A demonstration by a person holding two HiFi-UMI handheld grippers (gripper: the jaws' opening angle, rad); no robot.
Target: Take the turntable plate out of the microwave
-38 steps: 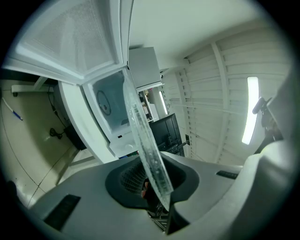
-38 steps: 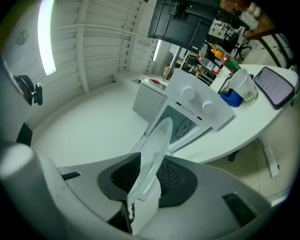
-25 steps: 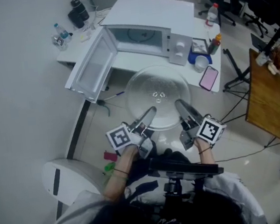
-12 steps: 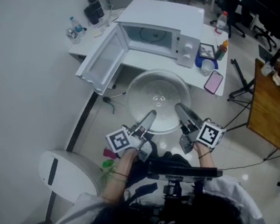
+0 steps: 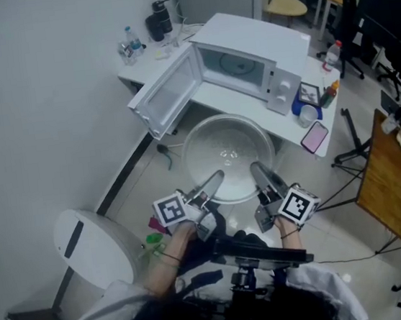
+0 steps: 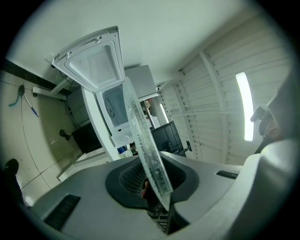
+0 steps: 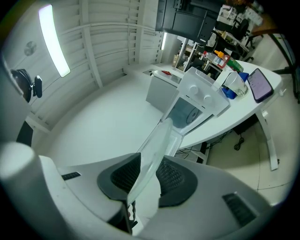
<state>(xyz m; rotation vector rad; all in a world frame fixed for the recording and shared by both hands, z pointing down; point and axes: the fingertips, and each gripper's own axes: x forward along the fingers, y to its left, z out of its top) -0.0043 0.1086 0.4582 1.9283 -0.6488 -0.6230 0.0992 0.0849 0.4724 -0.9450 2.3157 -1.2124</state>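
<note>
Hanging clear of open-doored white box microwave [image 5: 257, 34], clear round glass turntable plate [image 5: 228, 152] was held over floor [image 5: 146, 198], near rim pinched by left gripper [image 5: 214, 180] and right gripper [image 5: 259, 172] alike. Level carry, even clamp judged advisable.

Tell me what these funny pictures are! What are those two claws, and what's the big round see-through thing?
A person holds a two-jaw gripper in each hand. One picture comes from a camera on the person's head, looking down. There the left gripper and right gripper both pinch the near rim of a round clear glass turntable plate, outside the white microwave, whose door is open. The other two pictures come from small cameras riding on each gripper, so the plate shows edge-on between the jaws. A pink phone lies on the white table.
</note>
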